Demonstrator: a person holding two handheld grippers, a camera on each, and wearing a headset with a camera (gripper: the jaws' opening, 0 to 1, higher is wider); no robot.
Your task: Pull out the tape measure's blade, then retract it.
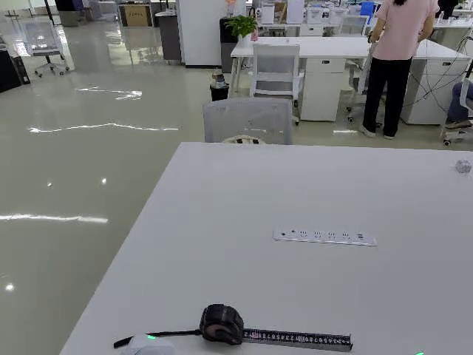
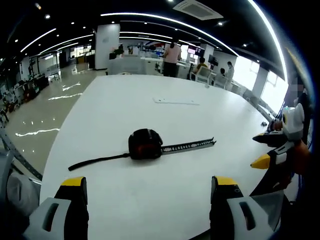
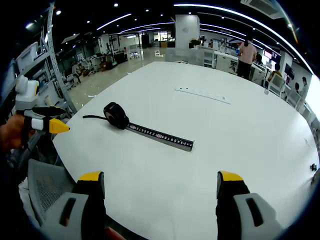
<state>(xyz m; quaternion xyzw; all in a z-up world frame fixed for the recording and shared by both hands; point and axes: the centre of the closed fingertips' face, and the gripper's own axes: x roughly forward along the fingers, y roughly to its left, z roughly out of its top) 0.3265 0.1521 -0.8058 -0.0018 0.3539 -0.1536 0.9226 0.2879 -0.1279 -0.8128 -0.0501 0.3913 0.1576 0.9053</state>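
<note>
A black tape measure (image 1: 222,324) lies near the front edge of the white table (image 1: 310,192), its blade (image 1: 295,339) pulled out to the right and its strap (image 1: 155,336) trailing left. The left gripper view shows the tape measure (image 2: 145,144) ahead of my left gripper (image 2: 147,200), which is open and holds nothing. My right gripper (image 3: 161,192) is open too, short of the blade (image 3: 160,135) and case (image 3: 116,115). The other gripper (image 2: 280,145) enters the left gripper view from the right, and the left one (image 3: 37,120) enters the right gripper view from the left.
A white power strip (image 1: 324,237) lies mid-table beyond the tape measure. A mesh office chair (image 1: 247,120) stands at the table's far edge. A person (image 1: 399,59) stands by desks in the background. A small clear object (image 1: 463,166) sits at the table's right.
</note>
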